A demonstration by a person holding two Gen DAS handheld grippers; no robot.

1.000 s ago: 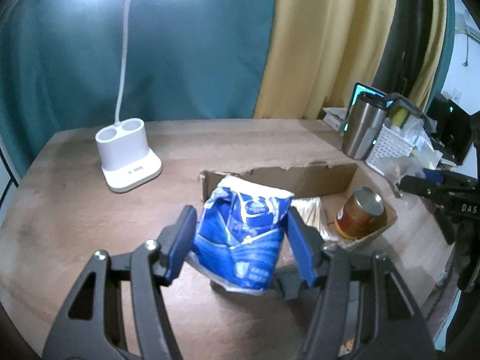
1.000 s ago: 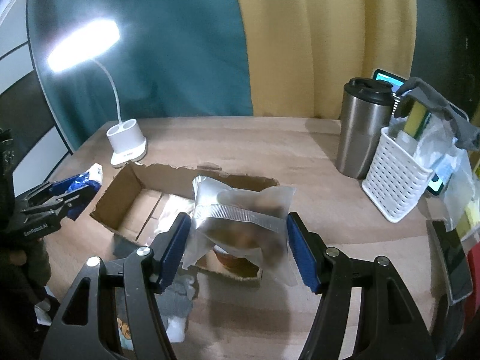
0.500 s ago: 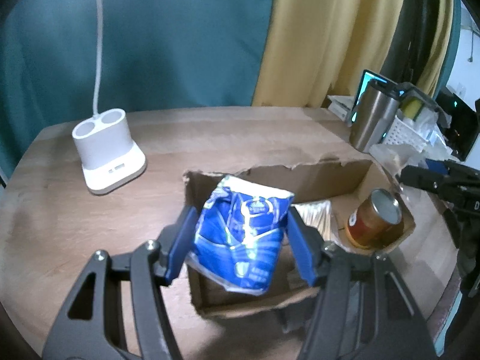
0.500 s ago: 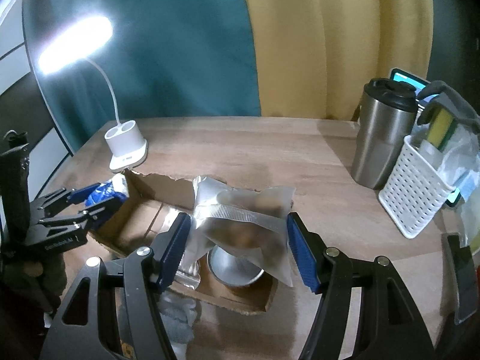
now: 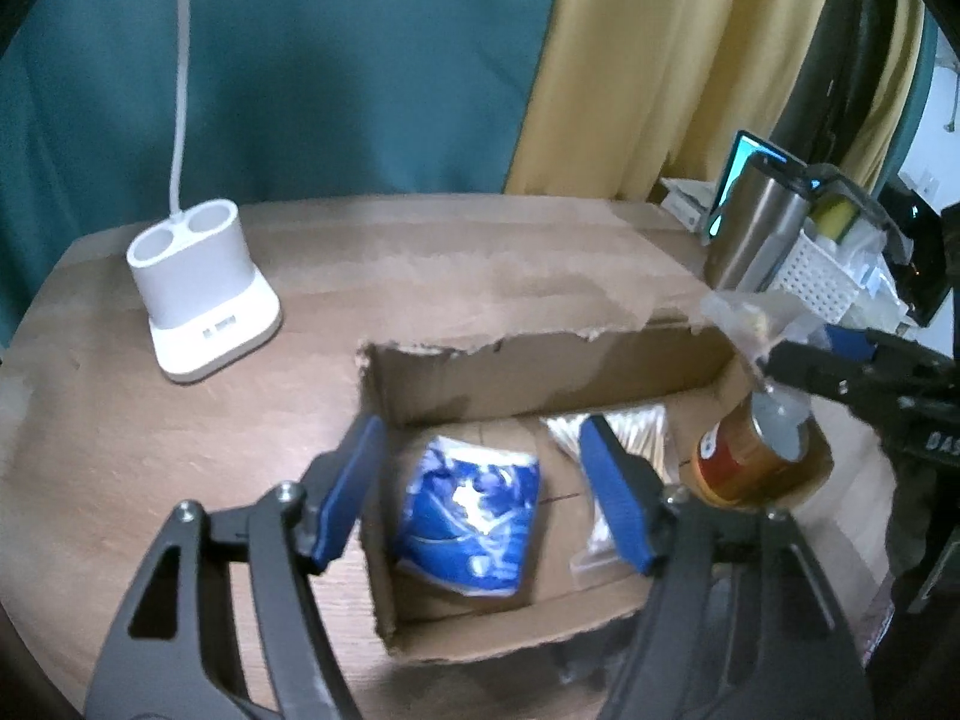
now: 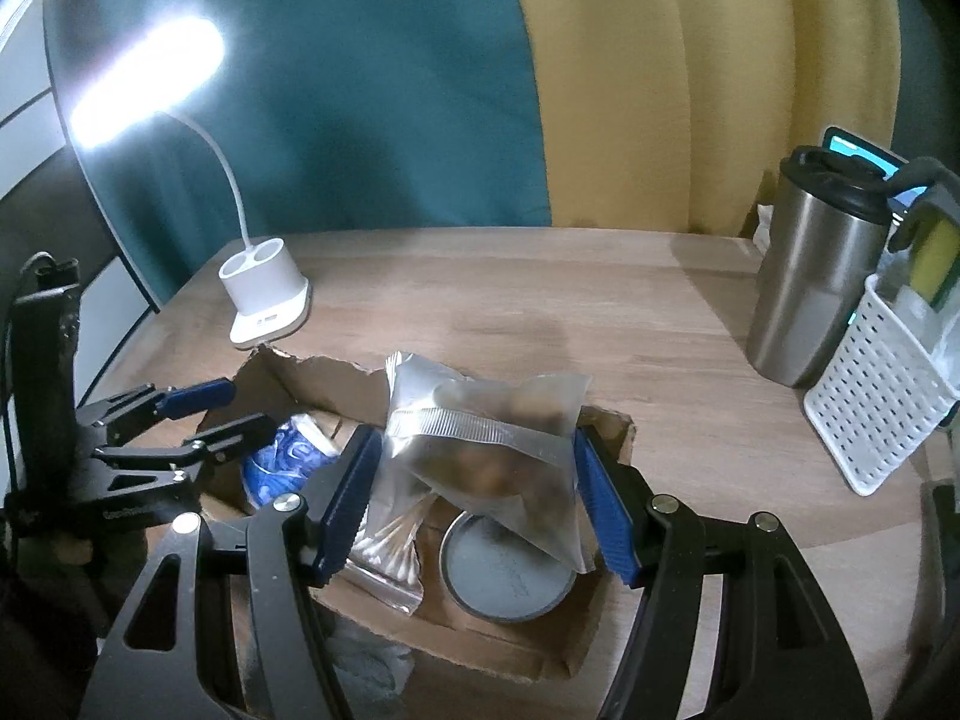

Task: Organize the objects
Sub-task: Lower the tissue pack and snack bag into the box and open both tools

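Blue-padded fingers (image 5: 354, 495) of the left gripper (image 5: 480, 498) opening, standing clear on either side of the blue packet (image 5: 471, 531), no pad pressing it. Packet lying in the near-left corner of the cardboard box (image 5: 528, 372), apparently just let go. Fingers (image 6: 603, 513) of the right gripper (image 6: 474, 510) clamped on the clear bag (image 6: 486, 444) of brown pieces, gripped at both side edges, hanging above the box's right end. Directly beneath that bag, the can (image 6: 507, 573), upright on the box floor, grey lid up. Beside the can, towards the middle of the box, a flat sachet of cotton swabs (image 6: 393, 540). Box near the front edge of the desk (image 6: 540, 300), torn back wall facing away.

Step in hand, by the look of it: filling the box, blue packet done, clear bag next. Next move probably: withdraw the left gripper upward, clear of the box wall; bring the bag to a free patch of floor rather than onto the can lid, lower, then release.

Farther back: white lamp base (image 5: 201, 294) towards the far-left corner, steel tumbler (image 6: 813, 276) and white perforated basket (image 6: 882, 414) along the right edge, teal and yellow curtains behind.
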